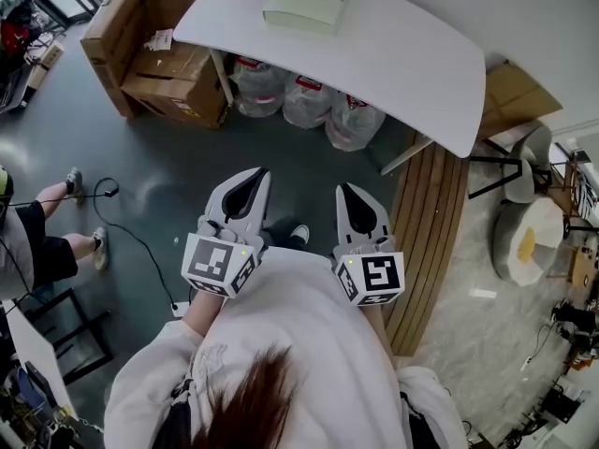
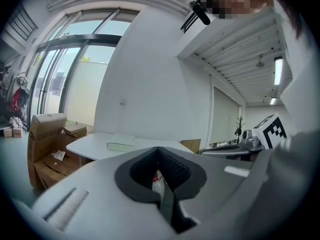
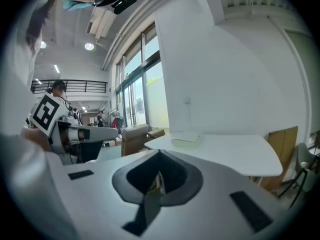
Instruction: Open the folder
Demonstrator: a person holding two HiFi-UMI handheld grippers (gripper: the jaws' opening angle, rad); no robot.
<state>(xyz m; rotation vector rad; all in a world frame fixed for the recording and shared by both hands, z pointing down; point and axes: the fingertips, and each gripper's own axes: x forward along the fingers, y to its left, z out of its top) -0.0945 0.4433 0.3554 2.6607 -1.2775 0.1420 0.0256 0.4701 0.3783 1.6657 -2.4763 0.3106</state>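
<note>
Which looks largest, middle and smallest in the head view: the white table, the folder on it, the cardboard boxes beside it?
1. white table
2. cardboard boxes, though they sit lower, farther from the camera
3. folder, clearly smallest

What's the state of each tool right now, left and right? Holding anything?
Left tool: closed, holding nothing.
Right tool: closed, holding nothing.
</note>
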